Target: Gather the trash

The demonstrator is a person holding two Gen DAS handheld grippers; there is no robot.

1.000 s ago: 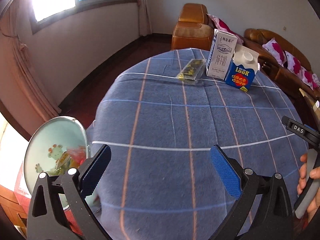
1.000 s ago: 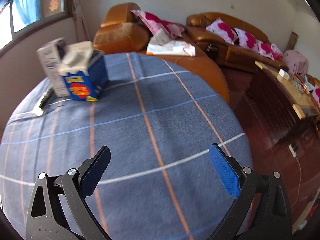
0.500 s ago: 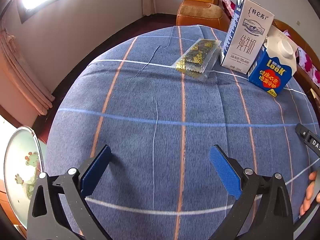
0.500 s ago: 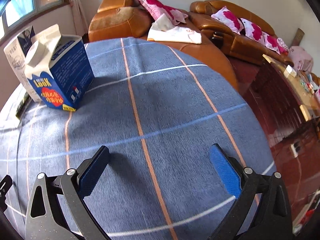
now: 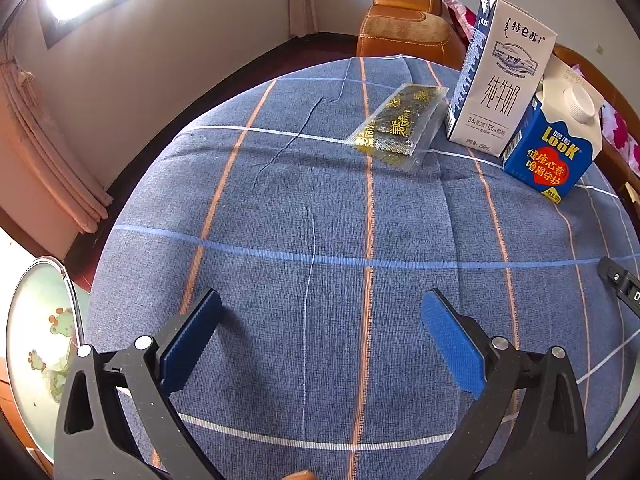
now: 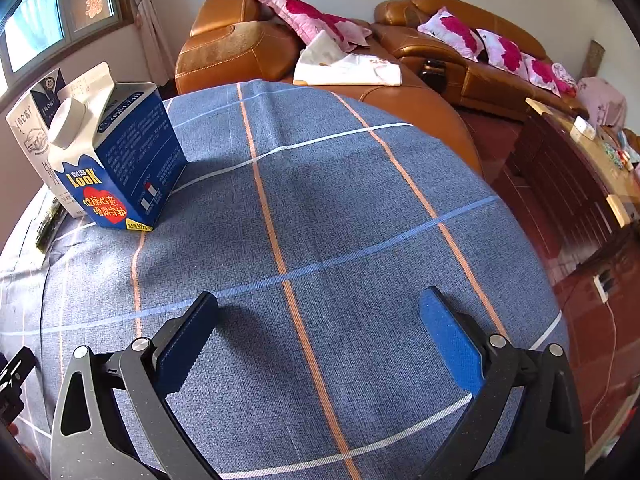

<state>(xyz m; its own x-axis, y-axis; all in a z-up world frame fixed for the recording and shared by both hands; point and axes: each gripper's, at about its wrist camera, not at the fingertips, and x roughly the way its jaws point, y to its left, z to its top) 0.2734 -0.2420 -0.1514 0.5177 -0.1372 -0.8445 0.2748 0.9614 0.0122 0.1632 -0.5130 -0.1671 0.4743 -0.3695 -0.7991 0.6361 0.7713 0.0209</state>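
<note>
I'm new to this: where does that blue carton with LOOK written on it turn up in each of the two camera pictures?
Left wrist view: the blue LOOK carton stands upright at the upper right, just right of the tall white milk carton.
Right wrist view: the blue LOOK carton stands at the left, in front of the white milk carton.
Shared landmark: the blue checked tablecloth with orange stripes under both.

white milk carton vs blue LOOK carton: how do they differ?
The white milk carton is a tall slim brick; the blue LOOK carton is shorter, with a gable top. The blue LOOK carton has a white screw cap; none shows on the white milk carton. Both stand upright, side by side on the tablecloth.
</note>
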